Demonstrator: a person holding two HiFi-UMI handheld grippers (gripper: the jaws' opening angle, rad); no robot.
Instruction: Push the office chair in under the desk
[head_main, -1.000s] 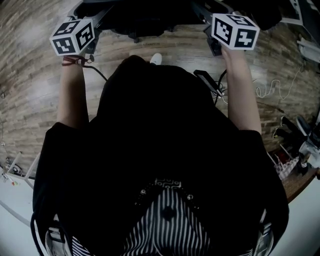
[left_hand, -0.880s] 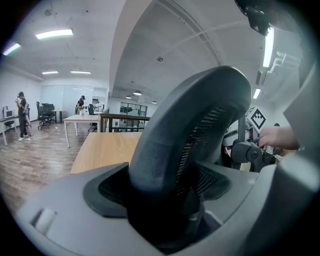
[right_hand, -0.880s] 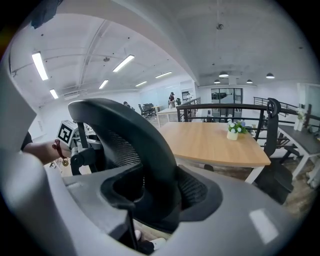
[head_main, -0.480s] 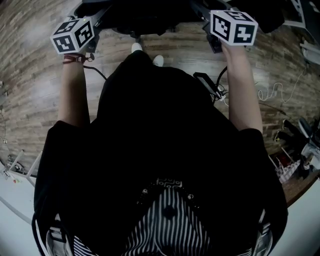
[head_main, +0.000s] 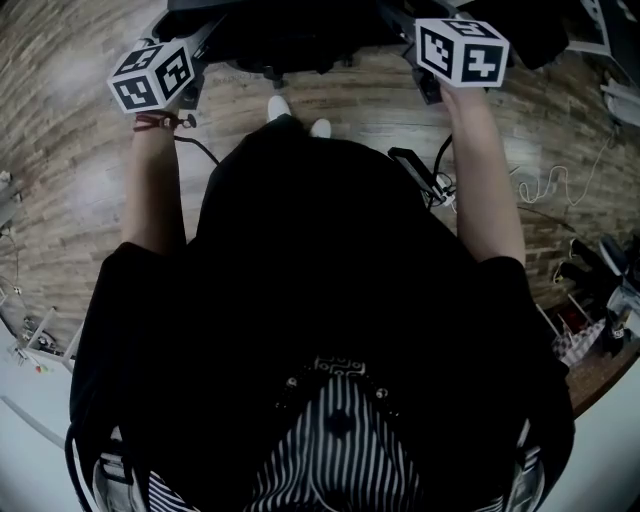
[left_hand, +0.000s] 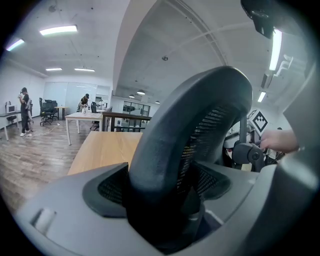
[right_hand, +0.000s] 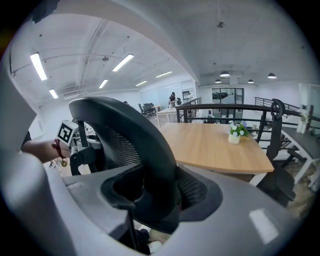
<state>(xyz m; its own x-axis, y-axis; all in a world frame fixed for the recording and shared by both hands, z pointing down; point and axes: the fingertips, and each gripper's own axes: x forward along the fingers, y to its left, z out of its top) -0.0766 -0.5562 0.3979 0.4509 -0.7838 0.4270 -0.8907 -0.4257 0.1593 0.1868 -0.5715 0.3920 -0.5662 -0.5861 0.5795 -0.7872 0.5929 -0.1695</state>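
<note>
Office chair (left_hand: 200, 115) stands right in front of the person, its dark mesh backrest taken from both sides. Left gripper (left_hand: 167, 192): the backrest's curved rim runs up through the gap btw the jaws and fills it, pads pressed on it either side, so it's clamped on the chair w/ jaws standing wide. Right gripper (right_hand: 160, 195): the other rim of the same backrest sits btw its jaws, tight against the pad on the view's right. A dark pocket shows on the other side, so contact there is hard to read, but it looks like a grip too. In the head view the chair is at the top edge, btw the two grippers, w/ the person's shoes (head_main: 279, 105) just behind its base

Counter (right_hand: 215, 145), light wood top, lies beyond the backrest in both gripper views, its near edge toward the chair. A small white flower pot (right_hand: 234, 134) stands on it toward the right

Markings: only black-and-white square markers. The right marker cube (left_hand: 259, 121) shows past the backrest above the right hand (left_hand: 280, 141); the left marker cube (right_hand: 65, 132) sits above the left hand (right_hand: 42, 149), which wears a red wristband (right_hand: 57, 149)

Room: plank floor (head_main: 70, 200) lies open to the person's left; cables (head_main: 545, 185) and clutter on the right. A black railing (right_hand: 220, 106) runs behind the counter
</note>
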